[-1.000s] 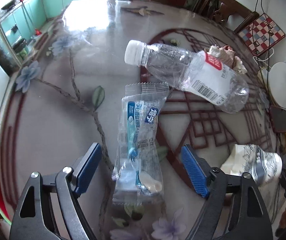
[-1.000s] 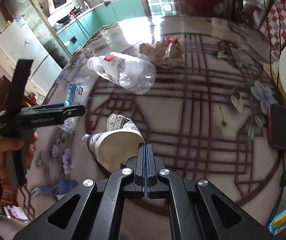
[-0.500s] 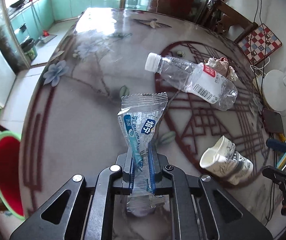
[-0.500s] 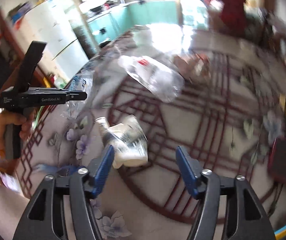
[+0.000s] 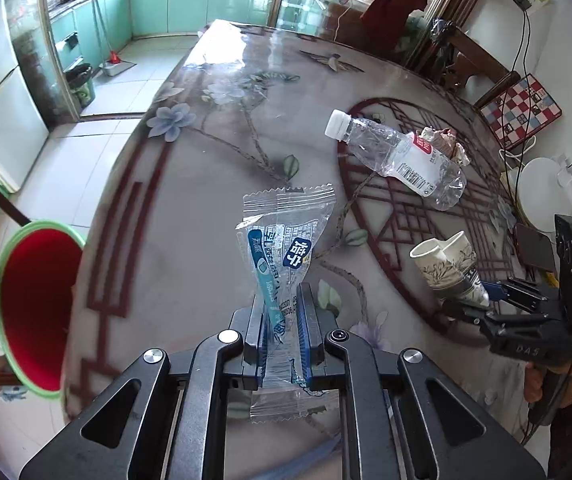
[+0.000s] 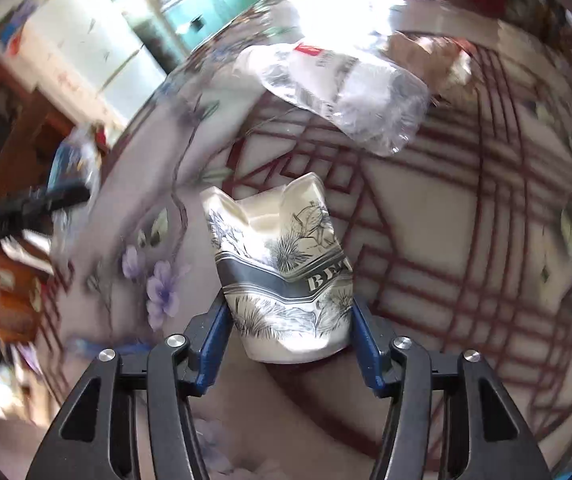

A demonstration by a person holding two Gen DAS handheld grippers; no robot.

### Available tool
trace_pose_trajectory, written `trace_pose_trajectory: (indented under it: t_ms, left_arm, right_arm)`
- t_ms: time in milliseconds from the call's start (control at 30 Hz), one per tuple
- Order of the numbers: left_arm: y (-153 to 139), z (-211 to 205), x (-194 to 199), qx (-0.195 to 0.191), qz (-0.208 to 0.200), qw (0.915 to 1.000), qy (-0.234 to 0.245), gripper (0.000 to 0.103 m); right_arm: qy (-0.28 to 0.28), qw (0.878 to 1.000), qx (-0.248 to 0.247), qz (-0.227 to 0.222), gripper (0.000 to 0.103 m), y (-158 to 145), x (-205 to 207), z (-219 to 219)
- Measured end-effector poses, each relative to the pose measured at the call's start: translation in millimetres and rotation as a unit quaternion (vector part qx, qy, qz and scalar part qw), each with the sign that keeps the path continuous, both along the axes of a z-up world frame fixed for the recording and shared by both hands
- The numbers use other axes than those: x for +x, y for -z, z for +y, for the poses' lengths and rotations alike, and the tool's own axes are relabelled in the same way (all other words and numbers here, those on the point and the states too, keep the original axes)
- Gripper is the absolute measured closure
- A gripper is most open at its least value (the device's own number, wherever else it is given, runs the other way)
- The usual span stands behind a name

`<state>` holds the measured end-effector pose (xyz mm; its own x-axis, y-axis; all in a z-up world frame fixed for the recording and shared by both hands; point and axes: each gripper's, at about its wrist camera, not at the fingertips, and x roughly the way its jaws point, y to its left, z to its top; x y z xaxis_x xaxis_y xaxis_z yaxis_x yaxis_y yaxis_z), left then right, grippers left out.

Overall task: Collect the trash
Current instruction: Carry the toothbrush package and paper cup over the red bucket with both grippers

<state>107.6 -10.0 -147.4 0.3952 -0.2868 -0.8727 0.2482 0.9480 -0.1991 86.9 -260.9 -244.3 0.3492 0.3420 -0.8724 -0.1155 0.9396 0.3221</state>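
Note:
My left gripper (image 5: 281, 326) is shut on a clear plastic wrapper (image 5: 286, 240) with blue print and holds it up above the table. My right gripper (image 6: 288, 344) has its blue pads against both sides of a crumpled paper cup (image 6: 282, 272) printed with grey plants; the cup also shows in the left wrist view (image 5: 446, 268), with the right gripper (image 5: 498, 292) at its base. An empty plastic bottle (image 5: 398, 156) lies on the table beyond, and it shows in the right wrist view (image 6: 338, 80). A crumpled paper ball (image 5: 442, 140) lies behind the bottle.
A red bin with a green rim (image 5: 30, 312) stands on the floor left of the glass-topped table (image 5: 190, 216). A dark phone (image 5: 534, 244) and a white round object (image 5: 542, 188) sit at the table's right edge.
My left gripper closed on the wrapper and lifted it off the table. My right gripper opened, moved forward and now has the paper cup between its pads.

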Motion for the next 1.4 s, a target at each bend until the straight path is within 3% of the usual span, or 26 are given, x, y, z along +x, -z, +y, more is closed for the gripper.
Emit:
trace_pose_trajectory:
  t_ms: [267, 500, 867, 1400]
  left_arm:
    - [-0.8, 35.0, -13.8, -0.004, -0.001, 0.9999, -0.016, 0.091]
    - [4.3, 61.5, -21.4, -0.003, 0.002, 1.0, -0.008, 0.091]
    - [2.3, 101.5, -24.5, -0.003, -0.006, 0.9999, 0.015, 0.091]
    - [11.2, 172.2, -12.3, 0.002, 0.0, 1.0, 0.004, 0.091]
  right_arm:
    - [0.024, 0.997, -0.024, -0.063, 0.049, -50.0, -24.2, 21.5]
    - [0.035, 0.995, -0.036, -0.083, 0.049, -76.4, -33.3, 53.2]
    - [0.055, 0.994, -0.049, -0.077, 0.049, -83.5, -40.7, 109.1]
    - [0.055, 0.994, -0.056, -0.078, 0.049, -89.4, -31.8, 174.8]
